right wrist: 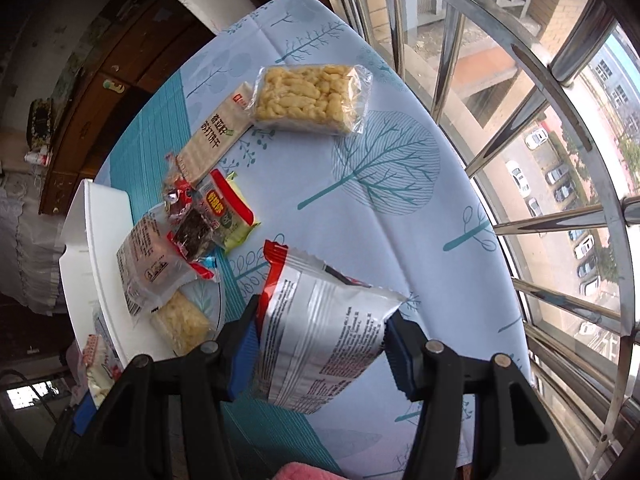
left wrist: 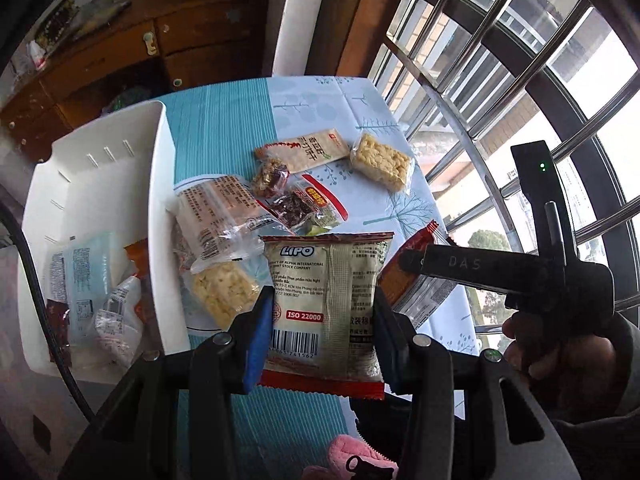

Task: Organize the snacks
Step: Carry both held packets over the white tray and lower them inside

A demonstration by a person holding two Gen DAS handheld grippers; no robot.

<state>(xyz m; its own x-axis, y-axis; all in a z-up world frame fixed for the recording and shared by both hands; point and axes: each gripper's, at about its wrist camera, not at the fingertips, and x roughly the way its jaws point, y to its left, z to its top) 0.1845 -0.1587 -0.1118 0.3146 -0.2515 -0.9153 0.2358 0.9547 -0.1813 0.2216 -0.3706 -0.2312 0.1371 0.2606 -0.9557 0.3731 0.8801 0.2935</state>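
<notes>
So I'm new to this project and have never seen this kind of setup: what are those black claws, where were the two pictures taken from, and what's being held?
There is no robot. A person holds a two-finger gripper in each hand, and a fisheye camera on each looks along its fingers. One picture is from the left gripper, shut on a Lipo snack packet. The other is from the right gripper, shut on a silver snack bag. In the left view, the person's hand grips the right tool. Below lies a table with a tree-print cloth, loose snacks such as a puffed rice bar, and a white bin already containing packets.
</notes>
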